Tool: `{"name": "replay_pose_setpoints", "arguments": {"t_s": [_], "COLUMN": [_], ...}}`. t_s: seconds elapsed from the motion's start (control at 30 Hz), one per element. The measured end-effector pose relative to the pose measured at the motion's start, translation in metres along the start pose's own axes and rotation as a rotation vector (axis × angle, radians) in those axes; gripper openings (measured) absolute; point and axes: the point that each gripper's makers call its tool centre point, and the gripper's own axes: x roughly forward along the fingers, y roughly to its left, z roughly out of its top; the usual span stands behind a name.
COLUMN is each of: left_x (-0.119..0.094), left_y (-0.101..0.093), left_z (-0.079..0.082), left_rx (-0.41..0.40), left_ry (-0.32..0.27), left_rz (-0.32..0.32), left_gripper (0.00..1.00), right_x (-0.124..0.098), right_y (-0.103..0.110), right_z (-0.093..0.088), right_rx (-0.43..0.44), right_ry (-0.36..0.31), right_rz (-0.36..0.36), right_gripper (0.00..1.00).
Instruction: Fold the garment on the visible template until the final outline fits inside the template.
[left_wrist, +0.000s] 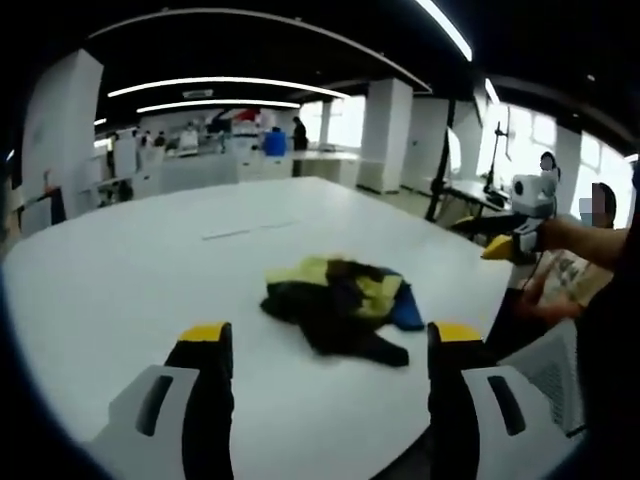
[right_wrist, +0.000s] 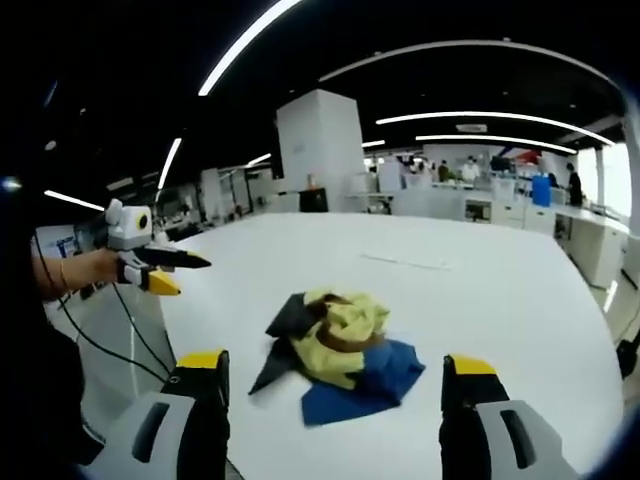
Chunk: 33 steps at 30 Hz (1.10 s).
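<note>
Both jaws of the left gripper (left_wrist: 327, 345) stand spread wide apart in the left gripper view, yellow tips up, with nothing between them but bare table. The right gripper (right_wrist: 333, 372) shows the same in the right gripper view: jaws spread wide, empty, yellow-tipped, rising from the bottom edge.

The garment (left_wrist: 340, 305) lies crumpled in a loose heap on the white table (left_wrist: 150, 270), ahead of the left jaws and a little toward the right one, apart from both. It is a bundle of dark, pale yellow and blue cloth, with a dark sleeve or corner trailing toward the near edge. In the right gripper view the garment (right_wrist: 340, 350) sits between and just ahead of the two jaws, not touching either: yellow cloth bunched on top, blue spread out below it, dark cloth fanning out to the left.

Farther back on the table (right_wrist: 520, 290) a thin pale line or strip (right_wrist: 405, 261) lies flat, well apart from the heap; whether it belongs to a template I cannot tell.

At the right of the left gripper view the right gripper (left_wrist: 515, 245) hangs over the table's edge, held by a person's hand. At the left of the right gripper view the left gripper (right_wrist: 165, 268) is likewise held up off the table's side by a hand (right_wrist: 95, 268)
</note>
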Motion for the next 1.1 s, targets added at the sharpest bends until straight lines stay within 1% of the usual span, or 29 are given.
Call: {"name": "replay_pose_setpoints", "arguments": {"t_s": [0.13,0.2,0.3,0.37,0.47,0.57,0.67,0.73,0.87,1.0,1.1], "left_x": [0.011,0.020,0.031,0.038,0.046,0.056,0.064,0.071,0.083,0.092,0.097], "left_y": [-0.004,-0.008,-0.012,-0.012,-0.014,-0.014,-0.013,-0.015,-0.017,-0.018,-0.017], "left_z": [0.003,0.004,0.005,0.006,0.008,0.007,0.006,0.003,-0.005,-0.014,-0.021], "left_rx": [0.012,0.020,0.050,0.067,0.085,0.074,0.070,0.058,0.060,0.069,0.065], "left_ry": [0.001,0.008,0.028,0.039,0.042,0.059,0.059,0.068,0.101,0.132,0.155], "left_rz": [-0.023,-0.053,-0.083,-0.096,-0.122,-0.145,-0.154,-0.166,-0.173,-0.174,-0.172], "left_gripper": [0.67,0.64,0.61,0.59,0.56,0.50,0.47,0.45,0.42,0.39,0.37], "right_x": [0.007,0.011,0.018,0.023,0.030,0.037,0.044,0.048,0.058,0.067,0.074], "right_y": [-0.005,-0.007,-0.009,-0.012,-0.017,-0.023,-0.030,-0.033,-0.043,-0.049,-0.052], "right_z": [-0.001,0.000,0.002,0.001,0.002,-0.001,-0.006,-0.008,-0.015,-0.020,-0.027], "right_rx": [-0.019,-0.011,0.004,0.009,0.017,0.018,0.000,0.003,-0.002,0.010,0.019], "right_ry": [0.019,0.021,0.021,0.030,0.028,0.044,0.073,0.085,0.111,0.123,0.143], "right_rz": [0.025,0.039,0.062,0.071,0.078,0.081,0.081,0.086,0.094,0.105,0.120], "right_gripper": [0.79,0.74,0.65,0.62,0.54,0.50,0.46,0.43,0.38,0.32,0.29]}}
